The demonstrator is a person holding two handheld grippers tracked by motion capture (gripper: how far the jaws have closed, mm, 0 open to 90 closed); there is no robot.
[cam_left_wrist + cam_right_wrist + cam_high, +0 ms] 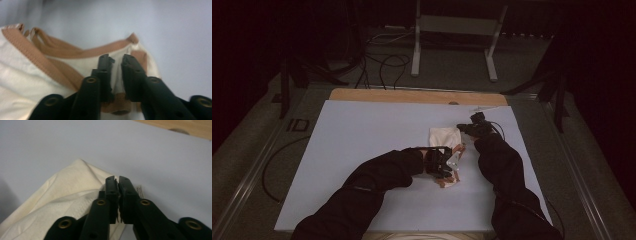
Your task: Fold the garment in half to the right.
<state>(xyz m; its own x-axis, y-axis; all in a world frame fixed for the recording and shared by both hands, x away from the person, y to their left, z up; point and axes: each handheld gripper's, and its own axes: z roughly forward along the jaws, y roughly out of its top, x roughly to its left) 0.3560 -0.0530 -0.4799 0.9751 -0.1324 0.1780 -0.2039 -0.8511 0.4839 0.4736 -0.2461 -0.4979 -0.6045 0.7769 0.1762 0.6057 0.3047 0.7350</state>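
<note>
A cream cloth [444, 137] with tan trim [100, 51] lies bunched on the white sheet [362, 150], right of centre. My left gripper [451, 167] sits at its near, trimmed end. In the left gripper view the gripper [115, 58] has its jaws a little apart, with a fold of the cloth [25, 80] and a strip of trim between them. My right gripper [460, 129] is at the cloth's far corner. In the right gripper view the gripper [117, 179] has its jaws pressed almost together on the cloth's [62, 195] edge, beside a small label [139, 191].
The sheet covers a wooden tabletop whose bare strip [412, 96] runs along the far edge. Beyond it stand a metal frame [452, 25] and loose cables [382, 65] on the floor. Both dark sleeves come in from the near edge.
</note>
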